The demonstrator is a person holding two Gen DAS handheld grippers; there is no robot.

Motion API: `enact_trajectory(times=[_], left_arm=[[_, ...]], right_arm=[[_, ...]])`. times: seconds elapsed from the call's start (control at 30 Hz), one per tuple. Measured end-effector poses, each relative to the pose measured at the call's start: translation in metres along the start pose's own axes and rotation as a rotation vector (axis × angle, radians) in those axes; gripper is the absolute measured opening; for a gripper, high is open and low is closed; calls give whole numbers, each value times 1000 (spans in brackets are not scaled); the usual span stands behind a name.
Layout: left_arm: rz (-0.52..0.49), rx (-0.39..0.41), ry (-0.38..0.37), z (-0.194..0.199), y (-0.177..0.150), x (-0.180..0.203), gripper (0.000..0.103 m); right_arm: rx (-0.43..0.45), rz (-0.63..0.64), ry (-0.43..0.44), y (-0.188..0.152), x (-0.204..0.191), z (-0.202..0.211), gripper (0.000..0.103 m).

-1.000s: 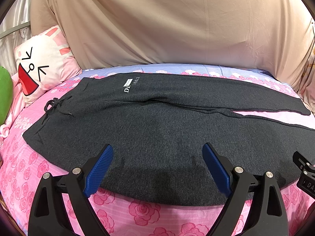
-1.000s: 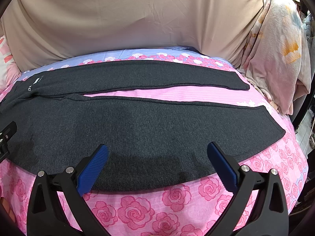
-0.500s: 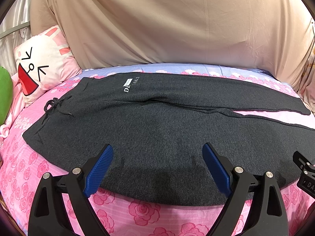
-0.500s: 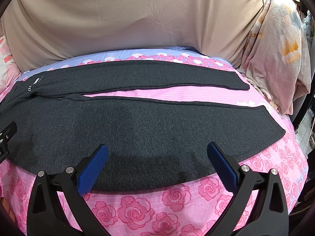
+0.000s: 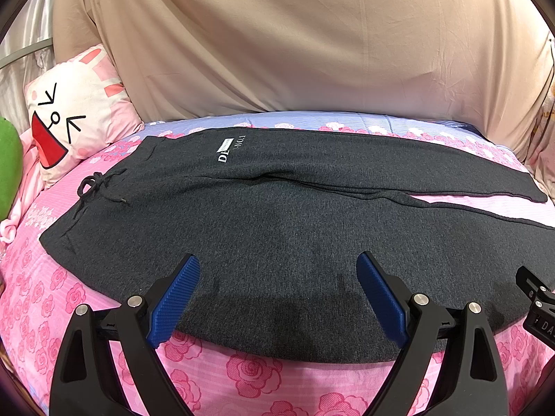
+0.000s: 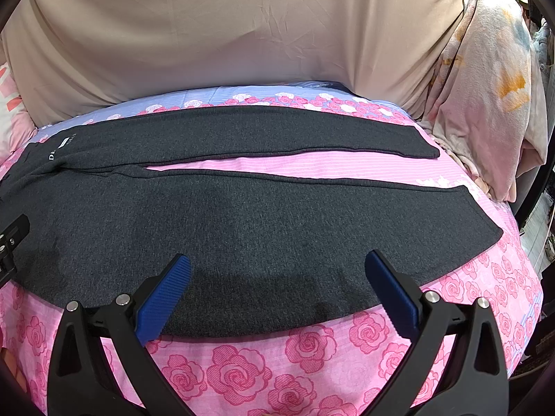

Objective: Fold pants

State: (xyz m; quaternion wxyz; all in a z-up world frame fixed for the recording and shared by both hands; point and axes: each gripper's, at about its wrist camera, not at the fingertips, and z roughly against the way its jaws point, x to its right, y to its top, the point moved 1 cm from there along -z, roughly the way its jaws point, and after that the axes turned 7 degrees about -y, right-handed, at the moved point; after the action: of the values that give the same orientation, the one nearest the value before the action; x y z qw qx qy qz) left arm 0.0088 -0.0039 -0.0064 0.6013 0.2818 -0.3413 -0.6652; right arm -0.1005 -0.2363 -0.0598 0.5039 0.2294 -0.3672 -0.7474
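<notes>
Dark grey pants (image 5: 277,215) lie spread flat on the pink rose bedspread (image 5: 249,378), waistband and drawstring (image 5: 93,187) to the left, both legs running right. The pants also fill the right wrist view (image 6: 242,228), with a pink gap between the two legs and the near cuff (image 6: 482,222) at the right. My left gripper (image 5: 277,294) is open and empty, hovering over the near edge by the hip. My right gripper (image 6: 275,291) is open and empty over the near leg's front edge.
A white cartoon-face cushion (image 5: 69,121) and a green plush (image 5: 8,163) sit at the far left. A beige sheet (image 5: 295,45) covers the wall behind. A pale bundled quilt (image 6: 485,86) lies at the right end of the bed.
</notes>
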Motion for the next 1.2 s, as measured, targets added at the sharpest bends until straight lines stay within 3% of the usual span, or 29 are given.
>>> enact_trajectory(times=[0.67, 0.77, 0.8, 0.9, 0.93, 1.1, 1.17, 1.2], left_arm=[[4, -4, -1, 0, 0, 0, 90], [41, -4, -20, 2, 1, -8, 90], [58, 1, -44, 4, 2, -13, 90], [94, -8, -86, 12, 14, -32, 90], [106, -12, -87, 15, 25, -43, 90], [183, 53, -53, 10, 90, -109, 90], [201, 57, 4, -9, 119, -139, 90], [198, 53, 31, -23, 133, -152, 90]], right_arm=[[-19, 1, 5, -5, -3, -7, 98], [-50, -7, 45, -6, -3, -15, 98], [-67, -36, 137, -8, 4, -18, 98], [-64, -107, 292, -8, 28, -21, 98], [-61, -107, 295, -6, 36, -21, 98], [40, -21, 88, 26, 96, -43, 96], [59, 11, 33, 41, 115, -58, 78], [46, 33, -8, 54, 128, -73, 76]])
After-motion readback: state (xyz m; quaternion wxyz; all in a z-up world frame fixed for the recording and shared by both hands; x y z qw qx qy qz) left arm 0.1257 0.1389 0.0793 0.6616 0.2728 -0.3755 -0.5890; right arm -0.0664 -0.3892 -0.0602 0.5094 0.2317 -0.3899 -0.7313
